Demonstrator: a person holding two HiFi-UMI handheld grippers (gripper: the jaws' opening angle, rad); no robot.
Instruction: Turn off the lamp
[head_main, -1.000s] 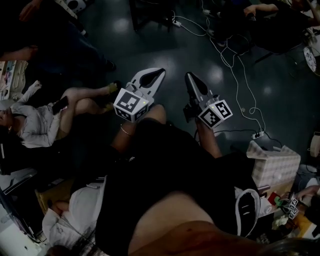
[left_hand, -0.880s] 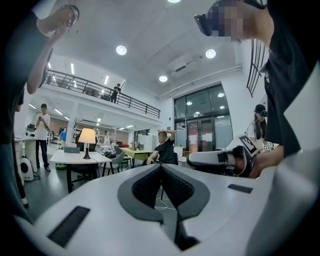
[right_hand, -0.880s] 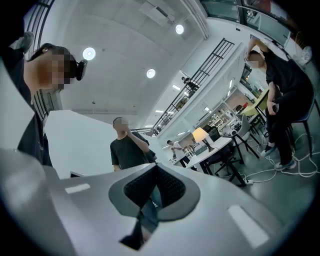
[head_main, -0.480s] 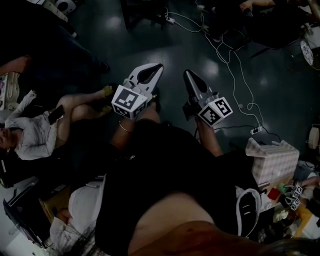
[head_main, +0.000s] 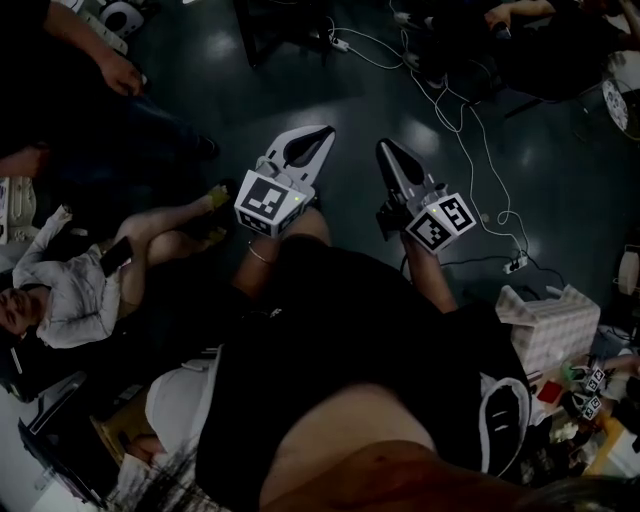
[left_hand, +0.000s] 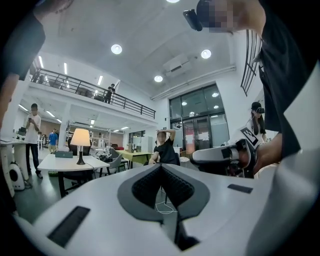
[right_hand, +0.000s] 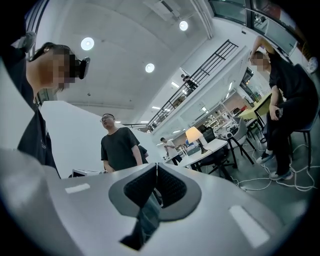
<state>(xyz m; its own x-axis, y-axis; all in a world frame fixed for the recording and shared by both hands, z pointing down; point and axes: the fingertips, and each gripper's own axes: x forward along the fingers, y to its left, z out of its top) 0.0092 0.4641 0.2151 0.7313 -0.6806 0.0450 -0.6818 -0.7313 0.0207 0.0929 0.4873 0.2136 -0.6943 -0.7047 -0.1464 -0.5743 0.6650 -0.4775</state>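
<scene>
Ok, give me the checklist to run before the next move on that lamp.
1. In sight: lit table lamp with cream shade and dark stem, standing on the white table: ok.
2. Lamp within reach: not ok, it stands well across the room.
3. Left claw empty, jaws together: ok.
4. Right claw empty, jaws together: ok.
5. Lamp's switch located: cannot tell, too small to see from here.
</scene>
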